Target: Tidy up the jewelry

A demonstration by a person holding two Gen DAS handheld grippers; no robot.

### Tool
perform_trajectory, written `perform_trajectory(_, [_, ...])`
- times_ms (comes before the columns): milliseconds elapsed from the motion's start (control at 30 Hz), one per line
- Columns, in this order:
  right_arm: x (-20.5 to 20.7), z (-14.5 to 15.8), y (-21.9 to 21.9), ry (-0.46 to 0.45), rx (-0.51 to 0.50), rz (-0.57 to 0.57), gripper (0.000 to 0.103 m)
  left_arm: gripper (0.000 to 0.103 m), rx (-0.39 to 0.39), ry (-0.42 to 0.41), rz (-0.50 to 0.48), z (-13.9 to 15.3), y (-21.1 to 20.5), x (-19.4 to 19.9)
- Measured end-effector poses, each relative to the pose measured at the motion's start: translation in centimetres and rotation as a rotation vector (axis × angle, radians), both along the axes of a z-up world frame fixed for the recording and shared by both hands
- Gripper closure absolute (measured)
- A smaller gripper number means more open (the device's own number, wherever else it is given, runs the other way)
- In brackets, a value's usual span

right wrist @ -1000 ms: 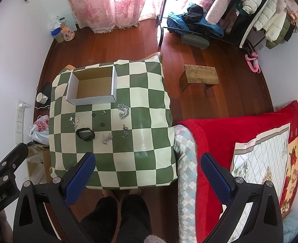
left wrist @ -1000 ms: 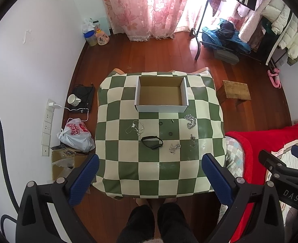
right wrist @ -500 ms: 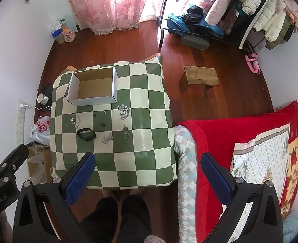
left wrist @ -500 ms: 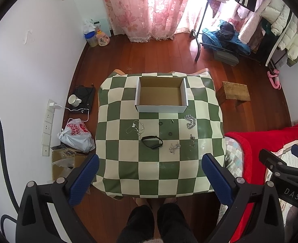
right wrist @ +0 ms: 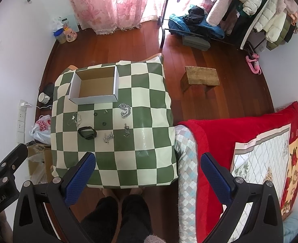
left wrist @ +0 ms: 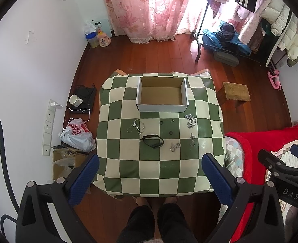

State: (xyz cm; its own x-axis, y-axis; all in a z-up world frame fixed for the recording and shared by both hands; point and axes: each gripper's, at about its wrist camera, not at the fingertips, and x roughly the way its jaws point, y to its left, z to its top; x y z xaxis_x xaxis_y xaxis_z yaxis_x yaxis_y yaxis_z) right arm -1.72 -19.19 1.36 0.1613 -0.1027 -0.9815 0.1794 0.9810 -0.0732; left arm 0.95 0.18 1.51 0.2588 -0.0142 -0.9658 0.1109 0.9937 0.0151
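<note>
Open cardboard box (left wrist: 162,95) near the table's (left wrist: 128,170) far edge holds nothing, long axis along that edge. Left gripper (left wrist: 150,174) and right gripper (right wrist: 148,172) fingers spread wide, gripping nothing.

The small dark bits (left wrist: 161,122) near the open box (left wrist: 162,107) are too tiny to name. The silver tangle (left wrist: 175,147) by the black band (left wrist: 152,141) won't resolve into pieces. The bench's (left wrist: 128,172) near edge hides the person's feet. The red blanket (right wrist: 219,133) runs out of frame.
</note>
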Motion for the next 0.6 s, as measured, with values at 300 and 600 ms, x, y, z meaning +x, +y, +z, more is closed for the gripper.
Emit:
perform_trajectory(300, [-0.2,0.2,0.2,-0.007,-0.001,0.003,0.0,0.0,-0.005,-0.014,0.01,1.2,1.0,-0.5])
perform_trajectory(600, [-0.3,0.5,-0.1,-0.014,-0.01,0.014,0.0,0.0,-0.003,-0.017,0.01,1.2,1.0,-0.9])
